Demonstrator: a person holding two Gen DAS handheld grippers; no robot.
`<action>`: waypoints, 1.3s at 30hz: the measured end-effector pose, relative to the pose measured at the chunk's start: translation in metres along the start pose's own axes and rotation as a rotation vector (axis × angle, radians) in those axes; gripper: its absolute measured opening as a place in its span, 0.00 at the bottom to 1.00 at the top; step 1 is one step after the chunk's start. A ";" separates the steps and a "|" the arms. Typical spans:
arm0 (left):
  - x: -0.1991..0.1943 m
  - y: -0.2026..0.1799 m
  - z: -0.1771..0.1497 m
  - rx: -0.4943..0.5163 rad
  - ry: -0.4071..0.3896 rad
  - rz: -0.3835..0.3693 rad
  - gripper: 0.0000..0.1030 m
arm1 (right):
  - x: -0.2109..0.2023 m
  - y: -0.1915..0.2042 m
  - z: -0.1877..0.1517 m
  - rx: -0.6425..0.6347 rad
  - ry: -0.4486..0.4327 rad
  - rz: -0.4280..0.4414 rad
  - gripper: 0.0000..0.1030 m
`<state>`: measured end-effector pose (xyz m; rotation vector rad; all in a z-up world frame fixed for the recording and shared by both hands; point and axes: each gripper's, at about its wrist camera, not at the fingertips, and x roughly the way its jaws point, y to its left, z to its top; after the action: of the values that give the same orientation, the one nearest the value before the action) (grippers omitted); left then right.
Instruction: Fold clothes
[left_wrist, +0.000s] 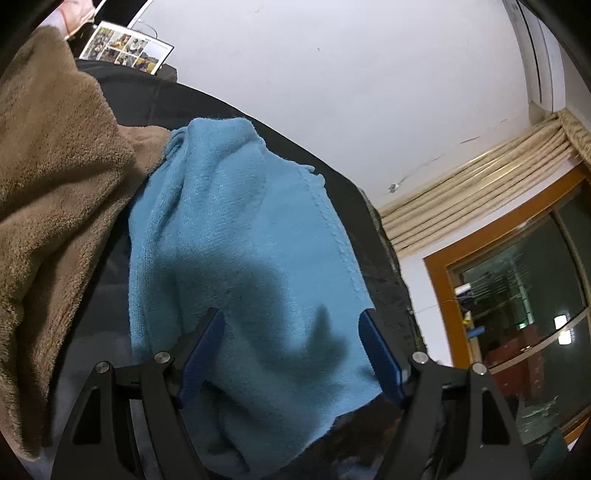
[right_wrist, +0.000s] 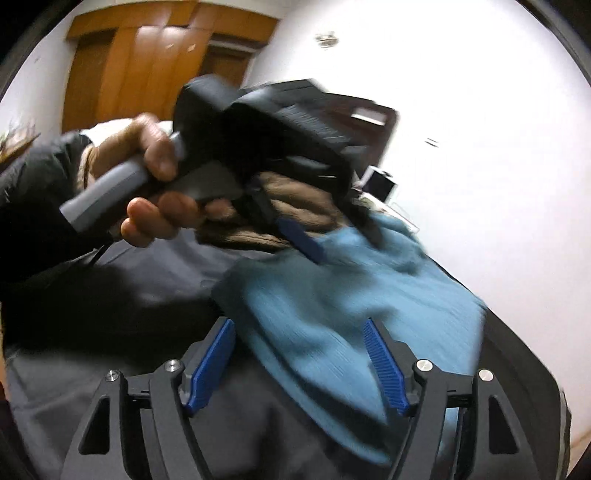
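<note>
Nearest your left hand, the left gripper stands with its blue pads spread wide and nothing pinched; the blue sweater lies beneath and between them without either pad pressing on it. That sweater sits on a dark padded surface, its knitted edge running up the right side and its far end bunched into folds. To the left of it, a brown fleece garment is heaped up, and one corner of it reaches the sweater's far end. Beyond the heap a sheet of printed photographs leans at the back; the white wall, a cream curtain and a wood-framed window fill the right. From your right hand, the right gripper is likewise released, its ribbed blue pads apart with the sweater's near end below them, untouched as far as the blurred picture shows. Farther off in that view your left hand grips the grey handle of the other gripper, whose body blocks most of the brown garment behind it. A wooden wardrobe stands against the far wall.
</note>
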<state>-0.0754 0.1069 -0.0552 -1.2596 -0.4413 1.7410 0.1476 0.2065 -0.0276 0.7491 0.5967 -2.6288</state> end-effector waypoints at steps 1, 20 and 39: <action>-0.001 -0.002 0.000 0.002 -0.002 0.011 0.76 | -0.009 -0.011 -0.007 0.035 0.006 -0.021 0.72; 0.026 -0.045 -0.041 0.156 0.040 0.146 0.78 | -0.005 -0.072 -0.052 0.302 0.145 -0.177 0.73; 0.005 0.002 -0.042 0.057 0.037 0.181 0.05 | -0.031 -0.118 -0.073 0.493 0.170 -0.075 0.80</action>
<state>-0.0395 0.1005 -0.0769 -1.3217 -0.2607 1.8641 0.1521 0.3488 -0.0312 1.1171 0.0042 -2.8319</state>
